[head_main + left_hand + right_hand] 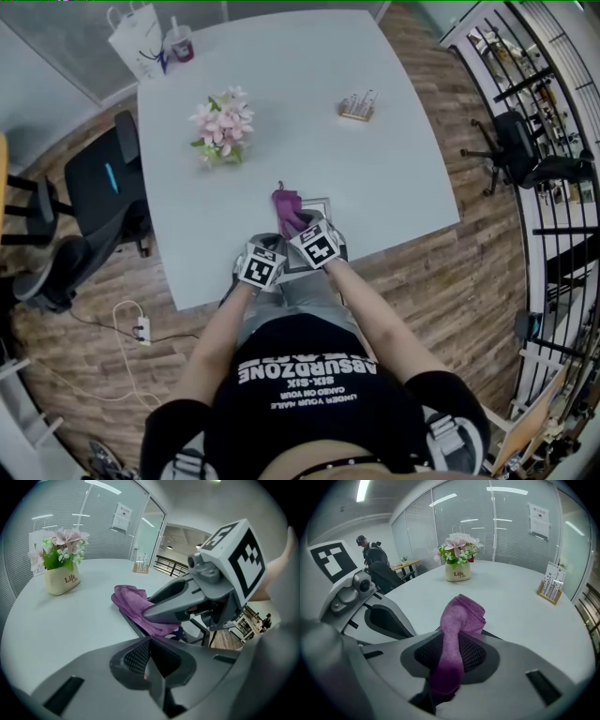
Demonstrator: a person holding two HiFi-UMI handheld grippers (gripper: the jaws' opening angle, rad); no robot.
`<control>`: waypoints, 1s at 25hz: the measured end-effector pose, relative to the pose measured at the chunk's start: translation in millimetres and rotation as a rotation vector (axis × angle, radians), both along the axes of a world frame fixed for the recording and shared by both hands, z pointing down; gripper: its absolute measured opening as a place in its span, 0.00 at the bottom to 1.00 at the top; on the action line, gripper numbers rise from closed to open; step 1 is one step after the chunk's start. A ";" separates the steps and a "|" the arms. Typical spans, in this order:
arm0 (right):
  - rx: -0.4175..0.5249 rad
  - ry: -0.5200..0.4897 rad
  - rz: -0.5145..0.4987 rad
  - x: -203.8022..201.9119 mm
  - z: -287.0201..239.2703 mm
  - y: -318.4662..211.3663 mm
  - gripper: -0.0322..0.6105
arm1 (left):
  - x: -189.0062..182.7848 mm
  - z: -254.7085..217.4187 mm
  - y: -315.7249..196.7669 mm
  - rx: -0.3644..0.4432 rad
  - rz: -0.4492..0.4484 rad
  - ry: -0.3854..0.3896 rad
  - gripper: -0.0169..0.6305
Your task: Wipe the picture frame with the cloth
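Note:
A dark picture frame (322,208) lies flat at the near edge of the white table (281,84). My left gripper (270,246) is at the frame's near left side, jaws shut on the frame's edge (133,623). My right gripper (300,225) is over the frame, shut on a purple cloth (286,204). The cloth (461,616) sticks out past the right jaws and droops onto the frame. In the left gripper view the cloth (136,604) is bunched on the frame under the right gripper (151,612). Most of the frame is hidden by both grippers.
A pot of pink flowers (222,131) stands mid-table to the left, and a small card holder (358,106) to the right. A cup (180,42) and paper bag (138,39) sit at the far left corner. A black office chair (98,187) is left of the table.

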State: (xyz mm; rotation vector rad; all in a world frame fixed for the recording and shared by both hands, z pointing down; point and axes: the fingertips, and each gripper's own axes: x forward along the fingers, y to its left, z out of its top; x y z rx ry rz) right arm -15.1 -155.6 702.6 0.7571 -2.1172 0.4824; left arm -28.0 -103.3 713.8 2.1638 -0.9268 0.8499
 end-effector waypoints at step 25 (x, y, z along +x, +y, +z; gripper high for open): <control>-0.021 0.048 -0.073 11.5 0.1 42.8 0.23 | -0.8 -0.6 -1.0 0.029 -0.034 -0.008 0.05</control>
